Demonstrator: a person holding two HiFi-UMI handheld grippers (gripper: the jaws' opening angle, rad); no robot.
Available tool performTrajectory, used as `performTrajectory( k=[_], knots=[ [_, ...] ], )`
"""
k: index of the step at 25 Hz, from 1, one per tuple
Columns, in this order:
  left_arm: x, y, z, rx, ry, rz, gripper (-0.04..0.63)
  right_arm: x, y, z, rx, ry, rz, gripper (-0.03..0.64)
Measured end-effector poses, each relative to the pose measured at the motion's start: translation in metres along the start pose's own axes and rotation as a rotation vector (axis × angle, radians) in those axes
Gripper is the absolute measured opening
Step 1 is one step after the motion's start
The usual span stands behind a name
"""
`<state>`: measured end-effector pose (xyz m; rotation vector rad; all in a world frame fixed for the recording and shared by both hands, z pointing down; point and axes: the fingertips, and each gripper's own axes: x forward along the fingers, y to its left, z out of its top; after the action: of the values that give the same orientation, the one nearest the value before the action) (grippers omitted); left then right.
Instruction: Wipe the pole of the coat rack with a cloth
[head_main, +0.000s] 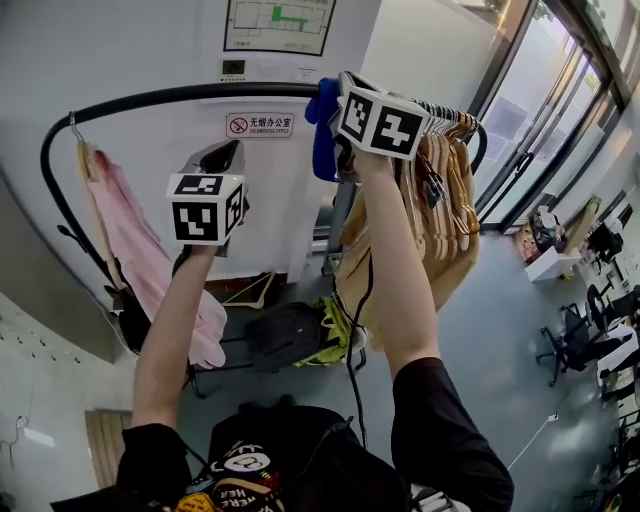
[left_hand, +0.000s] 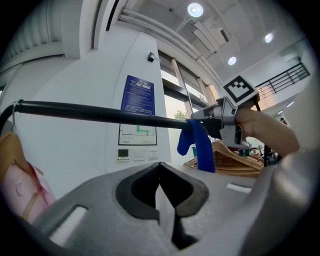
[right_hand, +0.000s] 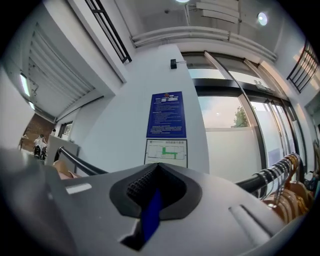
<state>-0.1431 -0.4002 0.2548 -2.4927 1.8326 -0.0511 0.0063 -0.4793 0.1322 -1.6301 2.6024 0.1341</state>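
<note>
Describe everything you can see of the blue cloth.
The cloth is plain bright blue and looks like soft fabric. It sits on the black pole of the rack and hangs below it in loose folds, just left of the wooden hangers in the head view. The right gripper is shut on it at the pole, and a narrow blue strip shows pinched between its jaws.
</note>
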Motion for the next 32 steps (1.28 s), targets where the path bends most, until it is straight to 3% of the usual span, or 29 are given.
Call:
performTrajectory(
  k=[12,18,26,32],
  knots=[
    [-0.058,0.101,0.035,0.001,-0.055,0.211,0.003,0.035,0.188,0.000,-0.041,-0.015,0.233,0.000],
    [-0.088,0.139,0.061,0.017,-0.088,0.301,0.003,0.044,0.243,0.000,-0.056,-0.015,0.302,0.000],
    [-0.087,0.139,0.064,0.030,-0.086,0.300,0.003,0.044,0.243,-0.001,-0.060,-0.010,0.316,0.000],
    [-0.056,0.111,0.064,0.037,-0.088,0.238,0.003,0.036,0.196,-0.003,-0.077,-0.015,0.261,0.002]
  ],
)
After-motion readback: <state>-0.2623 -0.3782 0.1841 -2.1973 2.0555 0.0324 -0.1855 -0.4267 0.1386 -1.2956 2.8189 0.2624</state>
